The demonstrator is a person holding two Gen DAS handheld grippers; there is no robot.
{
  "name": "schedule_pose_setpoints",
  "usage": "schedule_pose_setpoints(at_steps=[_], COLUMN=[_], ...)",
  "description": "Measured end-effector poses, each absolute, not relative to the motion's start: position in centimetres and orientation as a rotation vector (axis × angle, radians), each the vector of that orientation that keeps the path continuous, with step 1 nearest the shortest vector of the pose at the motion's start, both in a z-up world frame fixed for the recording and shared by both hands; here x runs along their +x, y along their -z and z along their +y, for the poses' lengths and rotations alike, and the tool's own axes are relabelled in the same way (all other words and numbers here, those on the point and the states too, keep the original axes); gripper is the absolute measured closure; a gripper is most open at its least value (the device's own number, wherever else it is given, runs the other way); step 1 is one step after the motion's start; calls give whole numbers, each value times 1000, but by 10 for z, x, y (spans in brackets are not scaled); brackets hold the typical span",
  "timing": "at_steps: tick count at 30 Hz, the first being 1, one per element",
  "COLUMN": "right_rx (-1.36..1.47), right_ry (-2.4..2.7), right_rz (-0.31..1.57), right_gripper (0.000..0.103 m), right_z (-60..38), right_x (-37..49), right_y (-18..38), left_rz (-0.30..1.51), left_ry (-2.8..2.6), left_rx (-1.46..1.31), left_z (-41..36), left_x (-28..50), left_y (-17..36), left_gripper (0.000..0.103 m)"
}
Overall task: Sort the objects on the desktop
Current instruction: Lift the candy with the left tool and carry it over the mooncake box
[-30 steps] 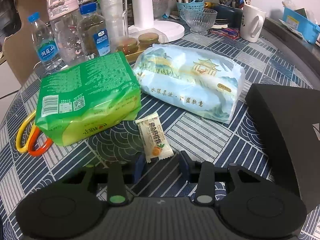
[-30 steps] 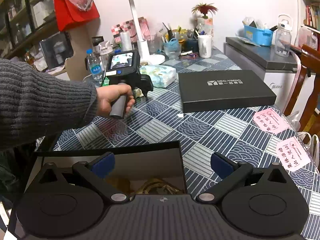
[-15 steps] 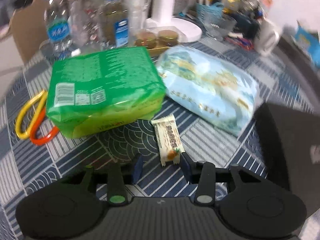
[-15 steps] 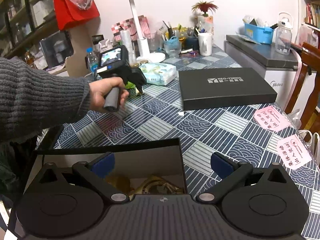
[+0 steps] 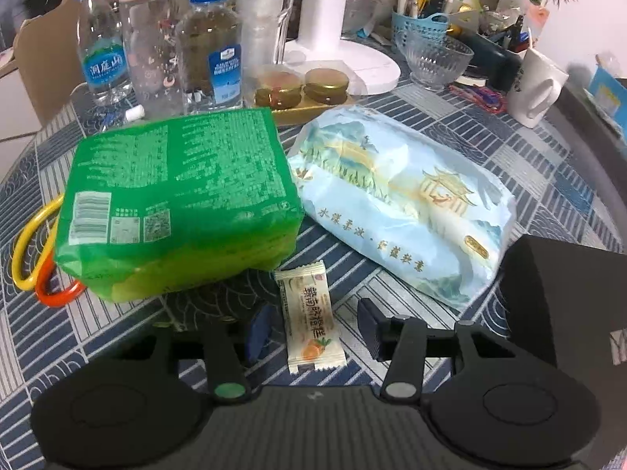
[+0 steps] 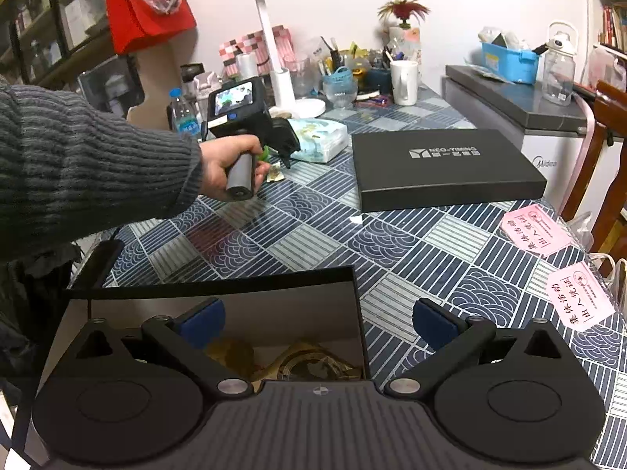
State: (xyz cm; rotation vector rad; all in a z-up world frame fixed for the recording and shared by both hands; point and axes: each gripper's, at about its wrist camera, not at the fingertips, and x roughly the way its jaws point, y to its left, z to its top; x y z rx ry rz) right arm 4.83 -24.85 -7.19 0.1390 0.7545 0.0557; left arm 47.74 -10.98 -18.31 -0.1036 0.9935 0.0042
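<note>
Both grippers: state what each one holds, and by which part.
Nothing is held. The left gripper has its jaws opening around the small candy packet, which lies on the table untouched by the pads. The right gripper hangs open over the open black box.

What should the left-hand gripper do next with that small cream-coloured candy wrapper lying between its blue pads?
Probably ease down and close on it. The left gripper has its jaws opening, and the small cream candy wrapper with an orange print lies flat on the blue patterned tablecloth between the pads, which do not touch it. The green plastic pack sits close behind, so a short, straight approach seems safest.
</note>
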Motion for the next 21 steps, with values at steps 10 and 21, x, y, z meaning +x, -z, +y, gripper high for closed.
schedule_pose_setpoints(at_steps=[10,21], right_rx=[120,96], right_ry=[-61,-71], right_rz=[737,679], right_gripper=[0,0], right_z=[-246,-240], right_x=[47,27], right_y=[69,40], left_rz=[964,922], left_ry=[-20,17], left_rx=[-78,-41], left_z=[-107,-104], left_x=[465,422], left_y=[178,120], left_gripper=[75,75])
